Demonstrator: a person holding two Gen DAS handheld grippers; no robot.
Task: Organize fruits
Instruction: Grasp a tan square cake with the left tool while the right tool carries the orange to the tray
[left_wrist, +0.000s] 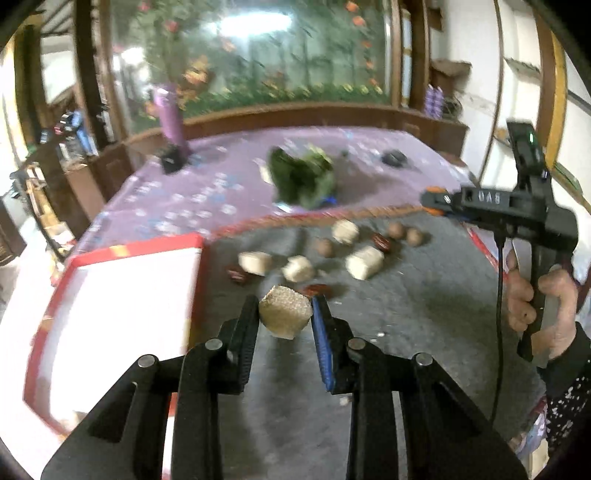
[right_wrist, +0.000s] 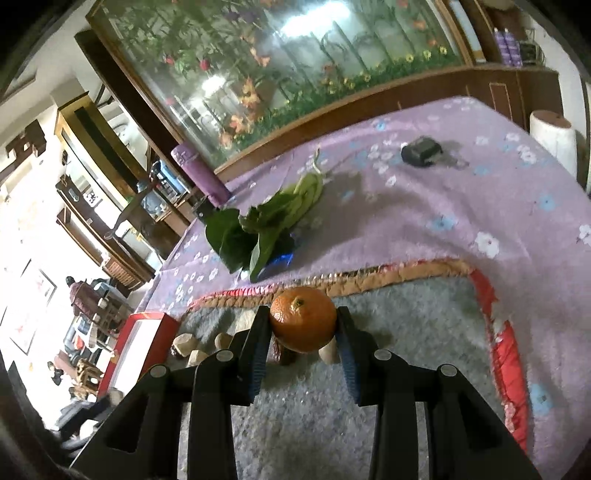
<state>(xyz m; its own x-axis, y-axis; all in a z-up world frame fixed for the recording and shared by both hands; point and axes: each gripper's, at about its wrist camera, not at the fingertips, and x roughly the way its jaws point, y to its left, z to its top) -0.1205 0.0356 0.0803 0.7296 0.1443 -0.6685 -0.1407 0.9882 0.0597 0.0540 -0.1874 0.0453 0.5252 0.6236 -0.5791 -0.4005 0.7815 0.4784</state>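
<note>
Both grippers hold food above the grey mat.
The left gripper (left_wrist: 284, 314) fingers clamp a beige block (left_wrist: 284, 312) beside the red-rimmed box (left_wrist: 122, 295); the right gripper (right_wrist: 303, 325) fingers clamp the orange (right_wrist: 303, 319) near the mat's (right_wrist: 406, 332) far edge.

The leafy greens (left_wrist: 301, 181) are motion-blurred, and the red-rimmed box (left_wrist: 110, 325) is washed-out white.

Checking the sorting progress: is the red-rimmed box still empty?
Cannot tell. The box is washed out to plain white inside in the left view, and the right view shows only its rim; the pale blocks lie outside it on the grey mat.
</note>
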